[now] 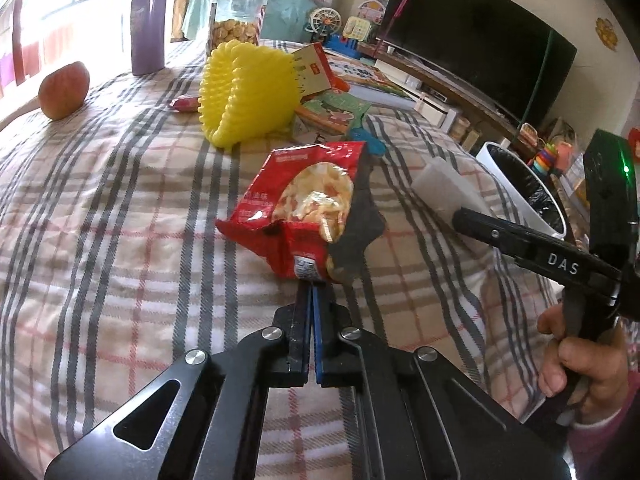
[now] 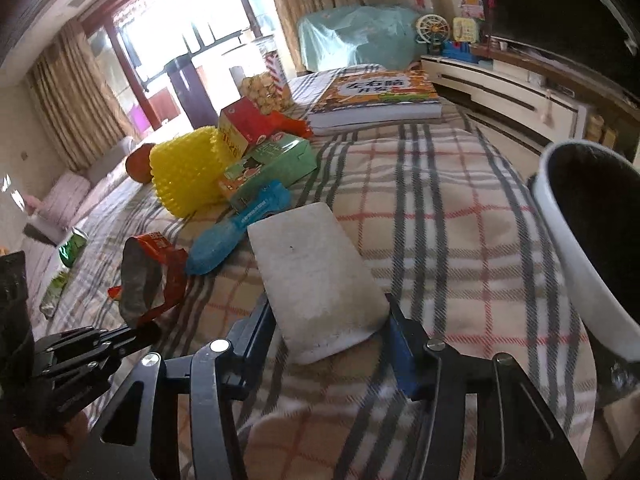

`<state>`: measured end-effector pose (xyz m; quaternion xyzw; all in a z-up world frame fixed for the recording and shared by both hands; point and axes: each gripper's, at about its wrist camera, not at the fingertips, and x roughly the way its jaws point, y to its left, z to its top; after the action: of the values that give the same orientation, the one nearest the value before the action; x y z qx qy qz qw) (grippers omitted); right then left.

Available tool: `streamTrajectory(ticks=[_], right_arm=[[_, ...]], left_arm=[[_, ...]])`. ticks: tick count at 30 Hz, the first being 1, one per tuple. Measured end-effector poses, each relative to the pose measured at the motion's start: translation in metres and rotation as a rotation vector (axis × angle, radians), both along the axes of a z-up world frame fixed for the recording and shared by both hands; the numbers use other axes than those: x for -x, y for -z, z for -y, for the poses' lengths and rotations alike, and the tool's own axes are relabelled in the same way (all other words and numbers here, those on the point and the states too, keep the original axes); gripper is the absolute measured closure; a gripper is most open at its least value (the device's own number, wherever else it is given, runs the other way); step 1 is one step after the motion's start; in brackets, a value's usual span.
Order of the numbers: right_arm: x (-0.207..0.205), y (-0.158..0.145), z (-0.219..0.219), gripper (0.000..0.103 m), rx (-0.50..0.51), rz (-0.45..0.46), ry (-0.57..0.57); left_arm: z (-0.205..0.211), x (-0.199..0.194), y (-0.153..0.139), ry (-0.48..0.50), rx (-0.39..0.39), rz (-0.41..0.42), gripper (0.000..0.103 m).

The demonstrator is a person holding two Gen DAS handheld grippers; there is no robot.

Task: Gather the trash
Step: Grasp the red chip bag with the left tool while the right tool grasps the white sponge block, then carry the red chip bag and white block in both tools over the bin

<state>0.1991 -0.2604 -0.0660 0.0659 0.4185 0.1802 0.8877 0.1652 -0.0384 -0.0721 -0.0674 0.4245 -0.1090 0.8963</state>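
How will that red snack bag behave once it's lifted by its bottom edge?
The red snack bag will probably flop and sag: it is thin crinkled film, pinched only at its edge by the left hand-held gripper. It likely feels light, being partly full of chips. Its top looks torn open, so tilting it toward the white bin might spill pieces.

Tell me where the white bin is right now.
The white bin stands at the right edge of the checked blanket, right of the white packet in the right gripper.

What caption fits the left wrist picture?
Left claw pinches a red snack bag on the plaid blanket.
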Motion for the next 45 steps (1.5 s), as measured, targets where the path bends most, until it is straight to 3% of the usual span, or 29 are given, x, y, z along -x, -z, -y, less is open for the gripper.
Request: streamTrajectory(ticks=[2, 4, 8, 9, 12, 17, 19, 21, 22, 32, 45], right_arm=[[0.005, -0.002, 0.008, 0.05, -0.019, -0.003, 0.013], [0.007, -0.004, 0.013, 0.05, -0.031, -0.003, 0.025], [0.016, -0.006, 0.018, 0.05, -0.044, 0.003, 0.03], [0.018, -0.007, 0.019, 0.05, -0.049, 0.002, 0.03], [0.021, -0.007, 0.02, 0.05, -0.067, 0.001, 0.034], [0.022, -0.004, 0.025, 0.05, -0.083, -0.007, 0.059], [0.023, -0.004, 0.027, 0.05, -0.084, -0.008, 0.065], [0.024, -0.004, 0.03, 0.05, -0.081, -0.007, 0.072], [0.024, -0.004, 0.032, 0.05, -0.082, -0.006, 0.077], [0.035, -0.011, 0.048, 0.05, -0.105, 0.018, 0.112], [0.051, -0.025, 0.096, 0.05, -0.111, 0.052, 0.206]], left_arm=[[0.001, 0.004, -0.002, -0.002, -0.008, 0.002, 0.099], [0.003, 0.01, -0.005, -0.003, -0.038, 0.023, 0.09], [0.006, 0.02, -0.013, -0.041, -0.117, 0.092, 0.033], [0.007, 0.02, -0.015, -0.051, -0.128, 0.109, 0.028], [0.016, 0.01, -0.016, -0.023, -0.156, 0.127, 0.027], [0.032, -0.011, -0.01, -0.008, -0.231, 0.118, 0.028], [0.031, -0.018, -0.01, -0.001, -0.213, 0.109, 0.049], [0.031, -0.024, -0.008, 0.019, -0.186, 0.095, 0.085], [0.03, -0.027, -0.006, 0.025, -0.174, 0.076, 0.091], [0.029, -0.016, -0.014, 0.059, -0.067, 0.078, 0.094], [0.095, -0.013, -0.029, 0.2, -0.036, 0.091, 0.094]])
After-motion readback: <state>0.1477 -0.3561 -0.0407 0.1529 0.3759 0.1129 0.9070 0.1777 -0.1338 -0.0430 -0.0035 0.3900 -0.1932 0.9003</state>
